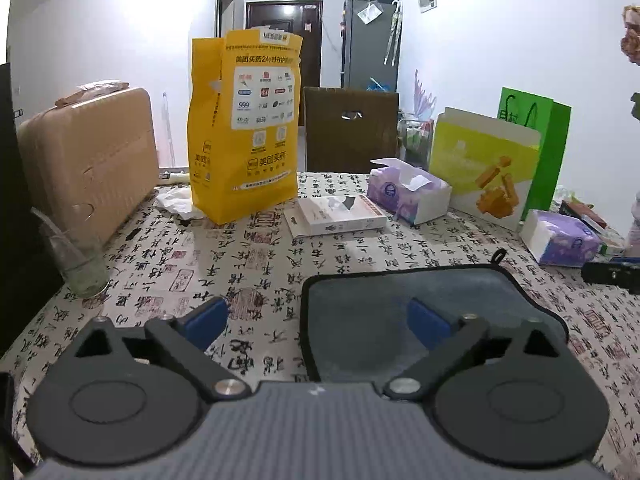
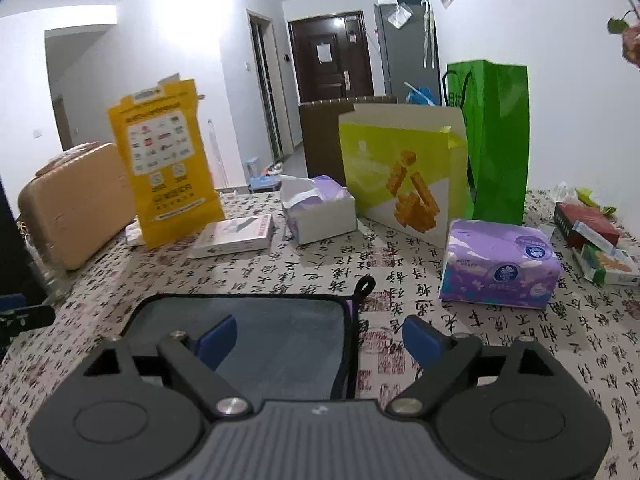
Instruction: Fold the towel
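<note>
Gaping wide, both jaws flank the grey towel (image 1: pixel 400 304) near a "999"-printed yellow bag (image 1: pixel 244 128).

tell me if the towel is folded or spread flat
Cannot tell: the towel lies flat on the tablecloth, one hemmed edge visible all round, untouched.

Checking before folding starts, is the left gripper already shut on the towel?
No, the left gripper is open, its fingers spread above the flat towel.

Towel (image 1: pixel 400 312) flat on table (image 1: pixel 256 264); bags (image 1: pixel 244 128), tissue boxes (image 1: pixel 408 192) behind it.
</note>
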A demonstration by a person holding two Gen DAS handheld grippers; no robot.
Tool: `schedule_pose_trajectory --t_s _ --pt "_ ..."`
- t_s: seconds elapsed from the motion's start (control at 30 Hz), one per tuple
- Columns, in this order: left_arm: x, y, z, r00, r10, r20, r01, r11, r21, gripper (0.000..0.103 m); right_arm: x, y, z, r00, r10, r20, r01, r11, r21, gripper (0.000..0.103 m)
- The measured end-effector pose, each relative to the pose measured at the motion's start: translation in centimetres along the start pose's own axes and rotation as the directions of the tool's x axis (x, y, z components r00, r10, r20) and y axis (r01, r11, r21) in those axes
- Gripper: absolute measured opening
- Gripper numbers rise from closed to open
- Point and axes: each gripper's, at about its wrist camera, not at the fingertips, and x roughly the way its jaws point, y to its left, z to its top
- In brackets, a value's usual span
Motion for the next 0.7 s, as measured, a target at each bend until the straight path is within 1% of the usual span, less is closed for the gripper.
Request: schedule_pose_trajectory --t_s 0.07,0.13,0.2,0.3,0.37,0.57,0.7 --pt "-0.9 -0.1 -0.6 1.000 0.007 0.017 -0.007 1.000 0.000 0.100 -0.9 0.5 -0.7 1.000 -0.008 0.009 0.008 1.000 -0.015 0.091" --pt "-1.7 -0.3 -1.0 0.998 0.049 0.028 -0.048 0.999 -0.011 0.101 -1.9 1.0 -1.3 0.999 -0.018 0.029 0.019 0.999 -0.031 0.098" --pt "-2.5 -0.3 -1.5 0.998 0.058 0.038 -0.057 0.998 -0.016 0.102 -3.2 1.6 -2.0 0.997 -0.024 0.068 0.027 0.999 -0.043 0.102" --pt "-3.9 -0.5 -2.2 0.995 0.070 0.068 -0.070 0.998 0.002 0.103 -5.1 2.6 -2.8 0.992 -0.018 0.125 0.024 0.999 -0.048 0.103" --pt "-5.1 -0.5 -2.8 0.995 0.063 0.080 -0.063 0.998 -0.001 0.103 -6.3 3.3 -3.3 0.989 -0.009 0.151 0.017 0.999 -0.051 0.103" --pt "-7.5 -0.8 -4.6 0.989 0.078 0.123 -0.078 0.997 -0.007 0.103 -9.3 5.5 -5.0 0.979 0.040 0.198 -0.024 0.996 -0.087 0.103" --pt "-9.1 -1.0 -5.9 0.985 0.078 0.154 -0.078 0.997 -0.002 0.103 -10.9 6.5 -6.5 0.972 0.045 0.229 -0.019 0.993 -0.117 0.103"
